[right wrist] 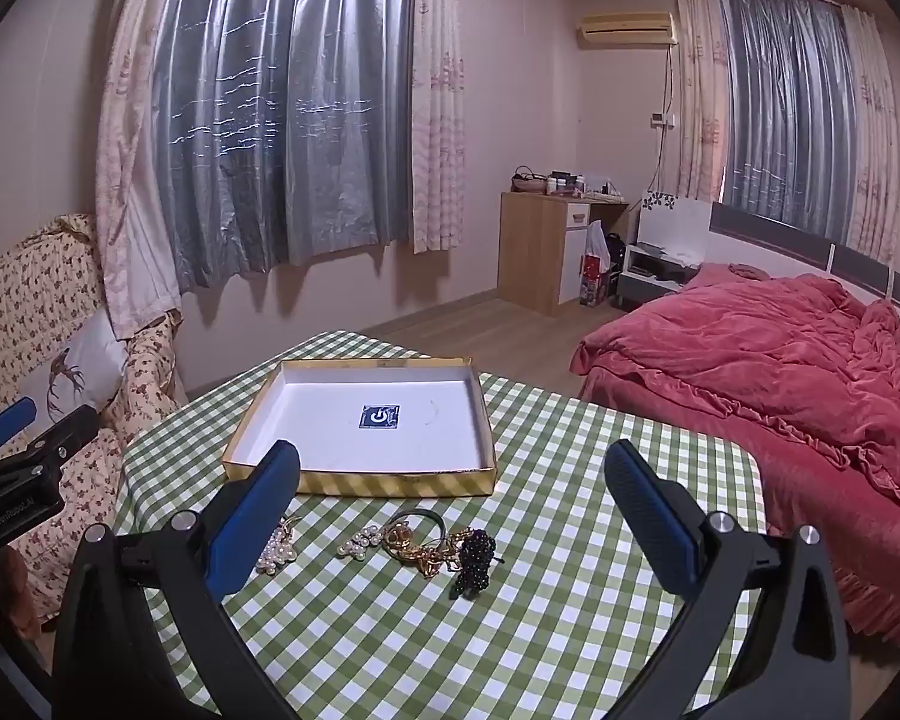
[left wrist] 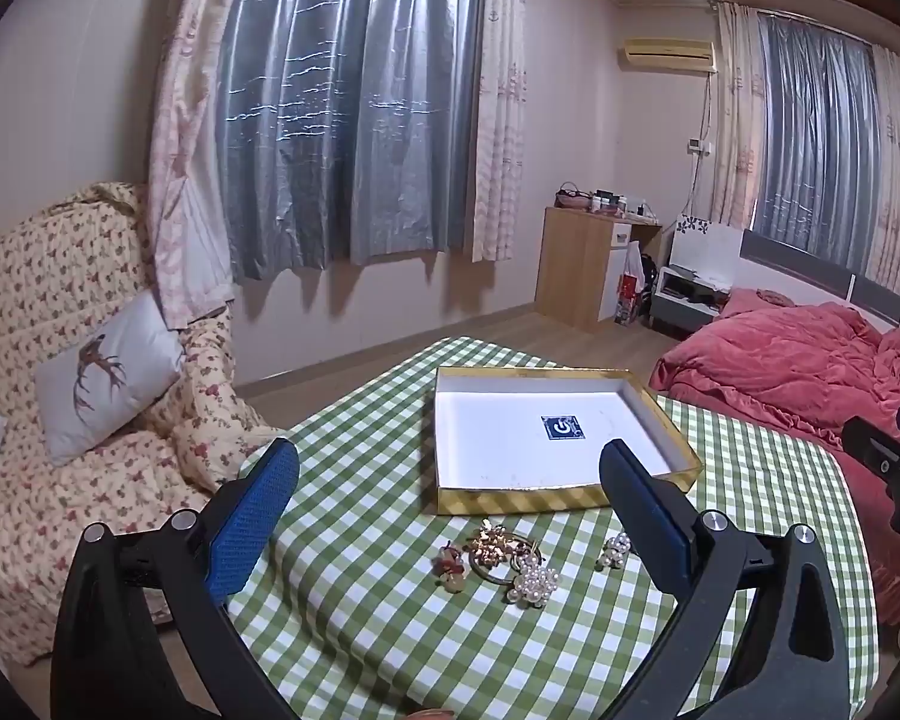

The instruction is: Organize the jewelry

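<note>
Both grippers are wide open with nothing in them, hovering over the near edge of the table [left wrist: 354,648]. The left gripper [left wrist: 450,516] sits above the left end of the jewelry, the right gripper [right wrist: 450,516] above the right end.

The jewelry is all in a loose row on the checked cloth, just in front of the box [right wrist: 360,483], which is open and has nothing in it except a blue sticker [right wrist: 379,417]. From the right view: a pearl cluster [right wrist: 273,552] partly behind the left finger, a smaller pearl piece [right wrist: 360,542], a gold tangle [right wrist: 417,546] with a dark hoop, and a black beaded piece [right wrist: 474,558] touching the tangle. The left view also shows a small red charm [left wrist: 450,567] at the far left.

So nothing's been moved yet, I'd say; first pick is the step here. My take: start with a piece that sits apart, like a pearl one or the red charm, not the gold tangle, since grabbing that probably drags the black piece along. Come down with the fingers straddling one piece, close low against the cloth without pinching the fabric, lift straight, then clear the box's near wall before letting go. Pearls may roll, so squeeze across the widest part.
</note>
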Action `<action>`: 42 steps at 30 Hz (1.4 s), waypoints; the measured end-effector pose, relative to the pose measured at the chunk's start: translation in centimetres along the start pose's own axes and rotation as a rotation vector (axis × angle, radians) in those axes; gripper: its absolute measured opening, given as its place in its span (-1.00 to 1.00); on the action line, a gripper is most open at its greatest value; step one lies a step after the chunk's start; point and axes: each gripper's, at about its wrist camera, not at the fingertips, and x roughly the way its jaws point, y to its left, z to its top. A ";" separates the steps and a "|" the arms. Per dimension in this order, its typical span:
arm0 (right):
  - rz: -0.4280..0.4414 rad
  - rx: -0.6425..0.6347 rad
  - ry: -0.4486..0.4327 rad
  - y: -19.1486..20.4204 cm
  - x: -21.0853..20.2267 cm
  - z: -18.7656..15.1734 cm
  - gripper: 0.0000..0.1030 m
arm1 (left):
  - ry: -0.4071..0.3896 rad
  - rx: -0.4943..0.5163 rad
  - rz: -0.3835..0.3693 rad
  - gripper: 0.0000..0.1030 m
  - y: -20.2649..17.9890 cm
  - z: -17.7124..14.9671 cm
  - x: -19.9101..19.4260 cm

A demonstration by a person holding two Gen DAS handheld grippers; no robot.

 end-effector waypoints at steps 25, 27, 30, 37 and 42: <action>0.001 0.006 0.000 0.0 0.2 -0.2 -1.00 | 0.016 0.002 -0.010 0.89 -0.4 -0.3 0.1; 0.004 0.007 -0.003 0.0 0.1 -0.2 -1.00 | 0.015 0.005 -0.012 0.89 -0.6 -0.4 0.0; 0.000 0.004 -0.005 0.0 0.1 -0.1 -1.00 | 0.015 0.009 -0.012 0.89 -0.7 -0.5 0.0; 0.008 -0.002 -0.003 0.1 0.2 -0.1 -1.00 | 0.021 0.007 -0.015 0.89 -0.7 -0.4 0.2; 0.010 -0.004 -0.004 0.2 0.2 -0.2 -1.00 | 0.024 0.004 -0.015 0.89 -0.7 -0.4 0.2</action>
